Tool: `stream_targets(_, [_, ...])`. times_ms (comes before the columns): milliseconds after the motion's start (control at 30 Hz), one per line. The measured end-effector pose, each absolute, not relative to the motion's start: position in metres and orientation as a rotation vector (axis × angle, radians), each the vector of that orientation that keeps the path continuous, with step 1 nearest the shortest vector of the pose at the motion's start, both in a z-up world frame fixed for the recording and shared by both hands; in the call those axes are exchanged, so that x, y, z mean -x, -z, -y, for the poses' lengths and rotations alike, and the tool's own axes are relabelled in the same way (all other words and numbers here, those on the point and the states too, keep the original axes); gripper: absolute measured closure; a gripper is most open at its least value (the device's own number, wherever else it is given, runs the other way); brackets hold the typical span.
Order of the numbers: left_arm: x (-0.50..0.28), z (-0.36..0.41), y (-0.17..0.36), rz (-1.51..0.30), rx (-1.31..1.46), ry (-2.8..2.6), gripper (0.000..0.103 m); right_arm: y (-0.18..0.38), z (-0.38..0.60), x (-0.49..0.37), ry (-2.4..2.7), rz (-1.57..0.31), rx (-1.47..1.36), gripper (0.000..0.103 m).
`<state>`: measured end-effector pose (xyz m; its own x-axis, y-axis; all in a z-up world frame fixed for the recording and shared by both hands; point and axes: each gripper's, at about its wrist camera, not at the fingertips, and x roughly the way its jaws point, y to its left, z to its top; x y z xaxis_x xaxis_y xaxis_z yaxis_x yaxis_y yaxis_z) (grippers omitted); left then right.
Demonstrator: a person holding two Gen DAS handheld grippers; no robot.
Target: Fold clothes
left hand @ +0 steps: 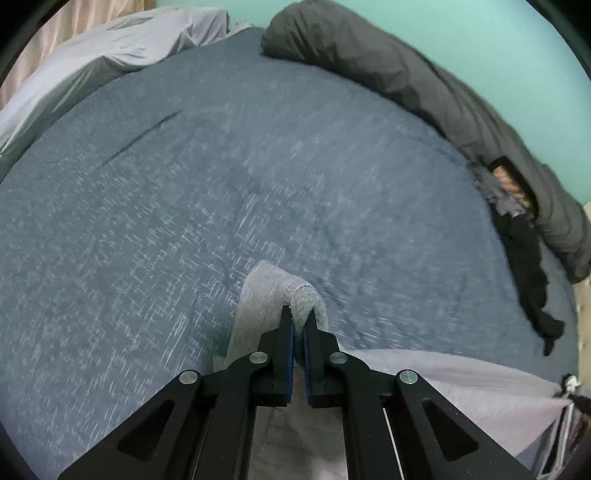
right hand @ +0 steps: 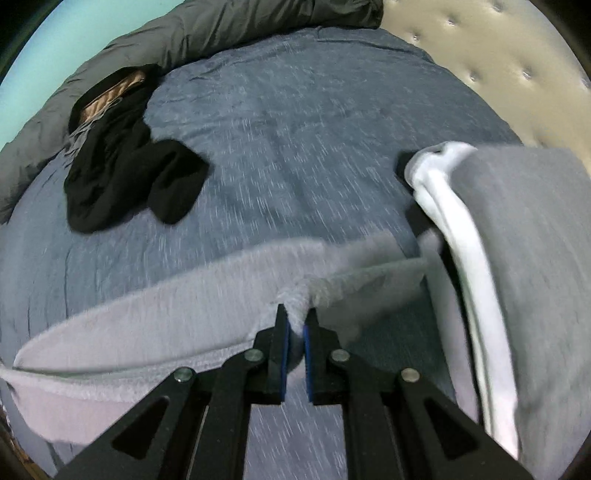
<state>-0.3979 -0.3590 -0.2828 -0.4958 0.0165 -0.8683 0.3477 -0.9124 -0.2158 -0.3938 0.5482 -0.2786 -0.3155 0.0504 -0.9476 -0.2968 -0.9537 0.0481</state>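
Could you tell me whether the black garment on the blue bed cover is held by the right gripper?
No, the crumpled black garment lies loose on the blue bed cover, while the right gripper pinches light grey fleece cloth.

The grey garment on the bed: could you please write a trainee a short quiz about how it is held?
1. True or false: the left hand-held gripper is shut on the grey garment.
2. What does the right hand-held gripper pinch? A) black clothes B) grey garment C) dark duvet
3. What colour is the bed sheet?

Key: 1 true; 2 B; 3 blue.
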Motion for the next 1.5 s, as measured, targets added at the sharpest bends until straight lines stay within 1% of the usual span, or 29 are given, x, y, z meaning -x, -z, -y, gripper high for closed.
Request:
stream_targets(67, [0.404,0.359,0.3,-0.531,-1.48,2.481,0.099,0.29,-0.542,0.416,-2.349,-0.269,1.704,0.096])
stream_targets(167, [0.411,0.357,0.32,-0.525,-1.49,2.48,0.098,0.309,-0.537,0.437,-2.322,-0.237,1.72,0.092])
stream_targets(233, [0.413,0.355,0.326,-0.512,-1.495,2.487,0.097,0.327,-0.534,0.446,-2.298,-0.24,1.731,0.075])
stream_targets(267, [0.415,0.354,0.329,-0.508,-1.497,2.49,0.096,0.332,-0.535,0.449,-2.294,-0.233,1.724,0.06])
stream_targets(333, [0.413,0.355,0.329,-0.529,-1.489,2.495,0.095,0.338,-0.538,0.451,-2.324,-0.24,1.697,0.057])
stream_targets(400, [0.411,0.359,0.325,-0.568,-1.467,2.497,0.088,0.333,-0.542,0.447,-2.404,-0.234,1.629,0.05])
stream_targets(433, [0.409,0.361,0.321,-0.597,-1.449,2.497,0.076,0.328,-0.545,0.443,-2.431,-0.227,1.596,0.05])
stream_targets(467, [0.406,0.364,0.316,-0.639,-1.425,2.501,0.069,0.323,-0.548,0.439,-2.456,-0.22,1.563,0.049])
stream_targets(567, [0.396,0.361,0.297,-0.633,-1.37,2.522,0.066,0.304,-0.557,0.42,-2.534,-0.256,1.471,0.044])
stream_targets(667, [0.38,0.344,0.279,-0.615,-1.316,2.579,0.066,0.287,-0.563,0.403,-2.59,-0.259,1.405,0.044])
stream_targets(700, [0.374,0.336,0.276,-0.611,-1.303,2.598,0.066,0.287,-0.563,0.394,-2.62,-0.282,1.403,0.044])
stream_targets(767, [0.362,0.321,0.27,-0.602,-1.276,2.636,0.061,0.292,-0.563,0.381,-2.64,-0.306,1.422,0.044])
stream_targets(833, [0.351,0.306,0.264,-0.595,-1.251,2.672,0.06,0.302,-0.562,0.369,-2.628,-0.338,1.436,0.044])
stream_targets(933, [0.344,0.287,0.27,-0.618,-1.267,2.699,0.06,0.323,-0.56,0.359,-2.608,-0.444,1.47,0.044])
stream_targets(1133, [0.315,0.249,0.291,-0.64,-1.258,2.742,0.06,0.342,-0.555,0.356,-2.619,-0.514,1.463,0.044])
stream_targets(1300, [0.298,0.217,0.307,-0.679,-1.25,2.787,0.059,0.35,-0.568,0.363,-2.606,-0.641,1.392,0.043])
stream_targets(1400, [0.291,0.205,0.313,-0.671,-1.239,2.804,0.059,0.354,-0.567,0.37,-2.598,-0.62,1.386,0.044])
stream_targets(1433, [0.291,0.199,0.314,-0.635,-1.24,2.816,0.059,0.354,-0.567,0.371,-2.601,-0.626,1.372,0.044])
stream_targets(1467, [0.291,0.196,0.314,-0.604,-1.234,2.826,0.059,0.354,-0.568,0.37,-2.608,-0.63,1.354,0.045])
stream_targets(1500, [0.291,0.194,0.314,-0.58,-1.225,2.833,0.059,0.355,-0.569,0.369,-2.614,-0.634,1.336,0.052])
